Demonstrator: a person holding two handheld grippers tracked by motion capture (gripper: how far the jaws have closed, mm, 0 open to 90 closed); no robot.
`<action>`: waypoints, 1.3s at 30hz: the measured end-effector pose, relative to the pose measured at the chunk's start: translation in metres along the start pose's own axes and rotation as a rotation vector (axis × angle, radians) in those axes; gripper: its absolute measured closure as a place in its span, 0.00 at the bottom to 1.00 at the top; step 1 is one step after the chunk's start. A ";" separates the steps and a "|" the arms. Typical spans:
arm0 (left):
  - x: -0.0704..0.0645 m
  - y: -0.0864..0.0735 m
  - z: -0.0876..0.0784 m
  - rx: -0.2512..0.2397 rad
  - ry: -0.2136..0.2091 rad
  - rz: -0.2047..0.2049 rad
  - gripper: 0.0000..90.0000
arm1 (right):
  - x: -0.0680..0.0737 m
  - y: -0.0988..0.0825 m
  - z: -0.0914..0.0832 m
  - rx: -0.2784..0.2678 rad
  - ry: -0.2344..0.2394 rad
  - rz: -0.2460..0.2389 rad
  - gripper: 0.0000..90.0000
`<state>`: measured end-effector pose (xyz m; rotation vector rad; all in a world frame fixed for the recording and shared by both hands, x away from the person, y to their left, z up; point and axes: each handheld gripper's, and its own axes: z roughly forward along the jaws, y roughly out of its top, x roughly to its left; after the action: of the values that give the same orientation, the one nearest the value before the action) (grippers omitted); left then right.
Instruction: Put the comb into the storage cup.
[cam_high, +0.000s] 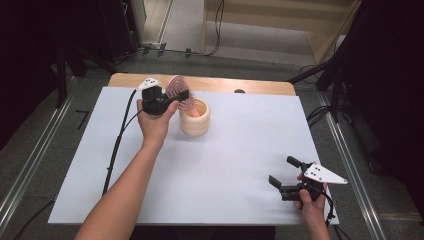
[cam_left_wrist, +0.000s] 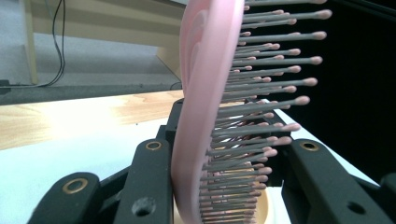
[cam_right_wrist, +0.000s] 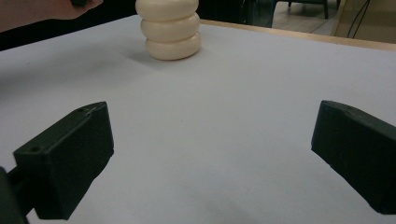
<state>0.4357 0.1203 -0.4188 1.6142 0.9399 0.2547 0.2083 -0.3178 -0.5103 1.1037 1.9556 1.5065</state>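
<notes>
Forearm and hand entering from the lower left of the high view carry our left gripper (cam_high: 181, 96), item one, its jaws pinching a pink hairbrush (cam_high: 176, 87) just above the cream ribbed cup (cam_high: 195, 119) at upper centre. Our left gripper view shows the brush (cam_left_wrist: 201, 116) upright between the jaws, grey bristles facing frame right, the cup rim (cam_left_wrist: 264, 203) directly below.

Item two: our right gripper (cam_high: 286, 176), lower right, jaws spread and holding nothing, resting over bare sheet (its own view has the cup (cam_right_wrist: 171, 29) far off at upper centre).

Handling note: we judge the step to be standing the brush in the cup. We would keep it vertical, centre the lower end over the opening, lower until it bottoms, then let go, so the light cup does not tip.

Surface: white sheet (cam_high: 240, 165) over a wooden table (cam_high: 225, 83). Room: grey floor, cables, dark stands at both sides.
</notes>
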 end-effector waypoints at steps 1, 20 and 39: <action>0.000 -0.002 0.001 0.004 0.007 0.001 0.72 | 0.000 0.000 0.000 0.001 0.001 -0.001 0.00; 0.008 -0.007 -0.001 0.019 0.074 0.007 0.51 | 0.000 0.000 0.001 -0.001 -0.002 -0.003 0.00; 0.006 -0.011 -0.019 0.011 0.086 0.072 0.00 | 0.001 0.001 0.001 0.002 0.001 -0.007 0.00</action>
<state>0.4231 0.1382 -0.4256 1.6595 0.9510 0.3721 0.2091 -0.3165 -0.5101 1.0963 1.9601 1.5019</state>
